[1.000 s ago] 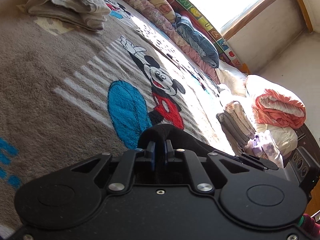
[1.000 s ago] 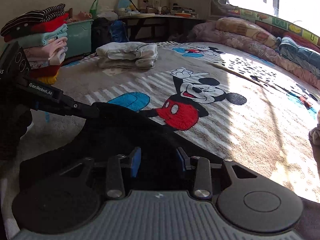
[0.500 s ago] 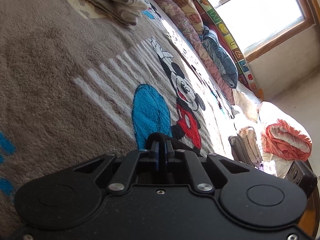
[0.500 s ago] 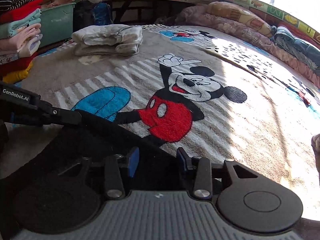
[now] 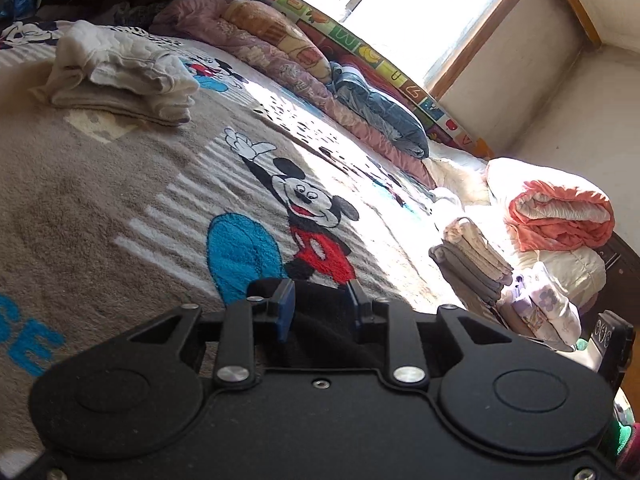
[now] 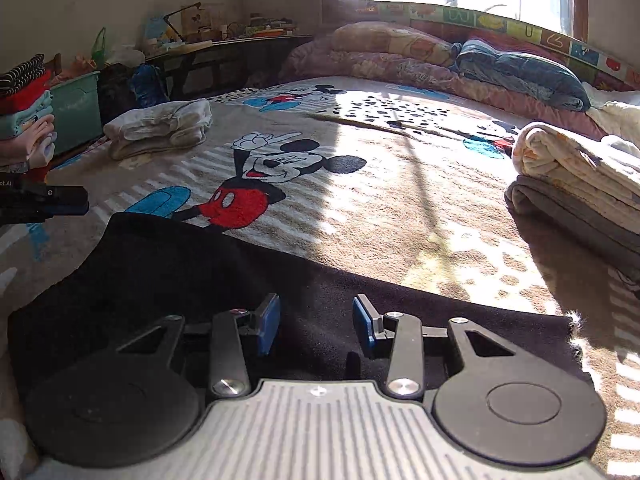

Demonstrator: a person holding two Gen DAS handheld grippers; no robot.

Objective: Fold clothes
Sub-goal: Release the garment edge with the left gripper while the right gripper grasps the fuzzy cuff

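Note:
A black garment [image 6: 180, 272] lies spread flat on the Mickey Mouse blanket [image 6: 360, 208], its far edge by the red shorts of the print. My right gripper [image 6: 316, 324] hovers open just above the garment's near part, with nothing between the blue pads [image 6: 267, 325]. In the left wrist view my left gripper [image 5: 321, 307] is also open, and the black garment [image 5: 320, 336] shows in the gap under its fingers, not pinched. At the far left edge of the right wrist view the left gripper [image 6: 60, 200] sits beside the garment's corner.
A folded white pile [image 6: 160, 128] lies at the back left of the bed. A beige and grey folded stack [image 6: 580, 184] is at the right. Colourful folded clothes [image 6: 24, 120] stand at the left by a green bin [image 6: 76, 116]. Rolled quilts [image 5: 280, 52] line the window side.
My left gripper was shut on the black garment's edge and has now opened and let it go. The garment has settled flat on the blanket. The right gripper stayed open.

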